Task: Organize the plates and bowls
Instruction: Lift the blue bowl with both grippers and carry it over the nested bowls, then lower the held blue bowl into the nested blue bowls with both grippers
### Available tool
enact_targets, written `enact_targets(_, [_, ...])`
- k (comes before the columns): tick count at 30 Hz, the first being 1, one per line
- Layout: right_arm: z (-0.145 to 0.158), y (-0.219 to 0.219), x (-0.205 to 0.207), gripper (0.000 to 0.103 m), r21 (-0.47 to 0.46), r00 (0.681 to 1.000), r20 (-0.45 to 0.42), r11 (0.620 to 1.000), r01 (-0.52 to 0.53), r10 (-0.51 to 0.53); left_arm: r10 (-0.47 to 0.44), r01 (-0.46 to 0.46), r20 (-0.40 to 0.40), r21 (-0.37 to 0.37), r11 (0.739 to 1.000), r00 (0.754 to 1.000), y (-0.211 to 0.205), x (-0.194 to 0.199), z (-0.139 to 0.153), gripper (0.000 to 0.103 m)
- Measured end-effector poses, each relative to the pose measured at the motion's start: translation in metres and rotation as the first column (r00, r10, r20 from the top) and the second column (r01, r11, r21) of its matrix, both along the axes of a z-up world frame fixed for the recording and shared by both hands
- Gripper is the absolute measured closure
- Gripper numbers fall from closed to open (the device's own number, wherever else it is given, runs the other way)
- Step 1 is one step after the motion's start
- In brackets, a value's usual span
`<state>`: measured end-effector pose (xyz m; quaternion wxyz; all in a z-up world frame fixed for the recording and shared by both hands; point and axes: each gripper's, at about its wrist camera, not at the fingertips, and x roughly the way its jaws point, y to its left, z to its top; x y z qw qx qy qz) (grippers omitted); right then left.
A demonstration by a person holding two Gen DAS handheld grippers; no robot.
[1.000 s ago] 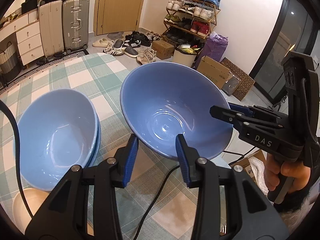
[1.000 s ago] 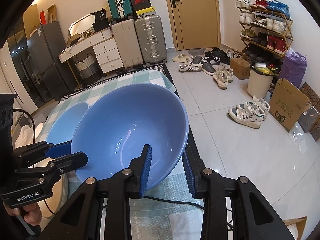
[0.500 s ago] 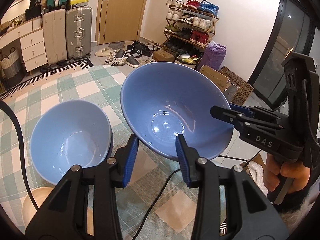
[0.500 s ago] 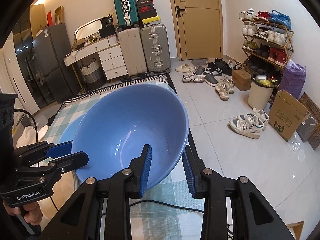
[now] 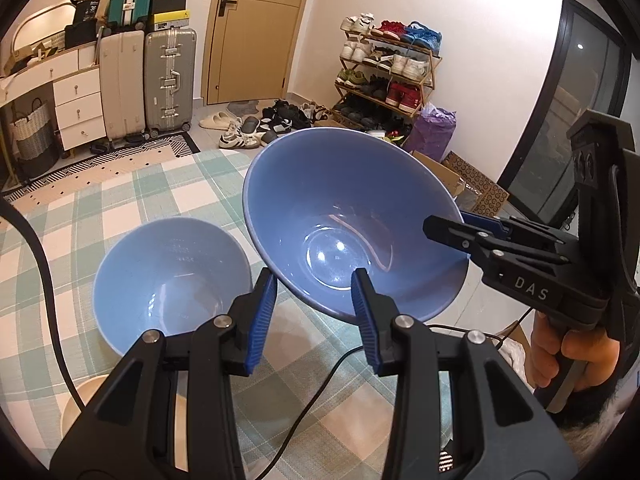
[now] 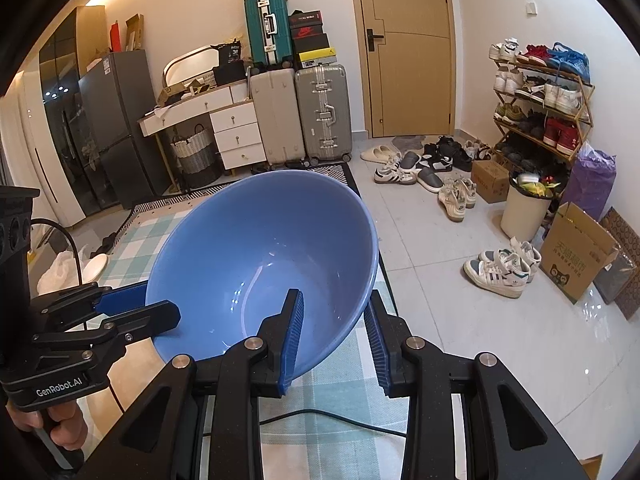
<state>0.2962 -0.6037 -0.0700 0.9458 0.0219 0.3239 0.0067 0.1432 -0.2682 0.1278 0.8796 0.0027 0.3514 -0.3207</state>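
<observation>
Above the checked tablecloth [image 5: 120,200], both grippers have a grip on one big blue bowl [image 5: 352,220], and it hangs tilted in the air, clear of the table. The left gripper [image 5: 314,312] pinches the near rim, one blue pad inside and one outside; the right gripper [image 6: 334,336] pinches the rim on the opposite side the same way.

The left wrist view gives us what the other cannot: a second blue bowl [image 5: 172,280] sits on the cloth down to the left, and a pale dish [image 5: 80,400] peeks out at the near edge below it. A black cable [image 5: 44,280] curves past them. From the right wrist view, the lifted bowl blocks that second bowl completely.

That right view shows the table's right edge [image 6: 390,292] just beyond the held rim, with open tiled floor [image 6: 460,320] past it. Sneakers [image 6: 500,268] and a cardboard box [image 6: 576,256] lie well away.
</observation>
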Motion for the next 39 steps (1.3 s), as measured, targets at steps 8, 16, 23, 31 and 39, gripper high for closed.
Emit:
enact_targets(8, [0.013, 0.021, 0.006, 0.070, -0.008, 0.999, 0.019, 0.999, -0.035, 0.035, 0.035, -0.035, 0.027, -0.011, 0.999, 0.999, 0.026, -0.009, 0.018, 0.068])
enact_targets(16, [0.021, 0.044, 0.017, 0.070, -0.012, 0.997, 0.028, 0.997, -0.078, 0.078, 0.084, -0.084, 0.040, -0.016, 0.996, 0.996, 0.055, -0.013, 0.033, 0.068])
enact_targets(23, [0.024, 0.073, 0.032, 0.070, -0.010, 0.993, 0.025, 0.993, -0.119, 0.119, 0.132, -0.131, 0.046, -0.019, 0.991, 0.990, 0.085, -0.016, 0.043, 0.068])
enact_targets(31, [0.019, 0.103, 0.052, 0.070, -0.007, 0.986, 0.008, 0.986, -0.165, 0.165, 0.188, -0.187, 0.039, -0.012, 0.982, 0.981, 0.121, -0.009, 0.044, 0.068])
enact_targets(39, [0.008, 0.127, 0.071, 0.070, -0.002, 0.978, -0.015, 0.979, -0.206, 0.206, 0.233, -0.233, 0.024, -0.007, 0.973, 0.972, 0.139, -0.001, 0.040, 0.068])
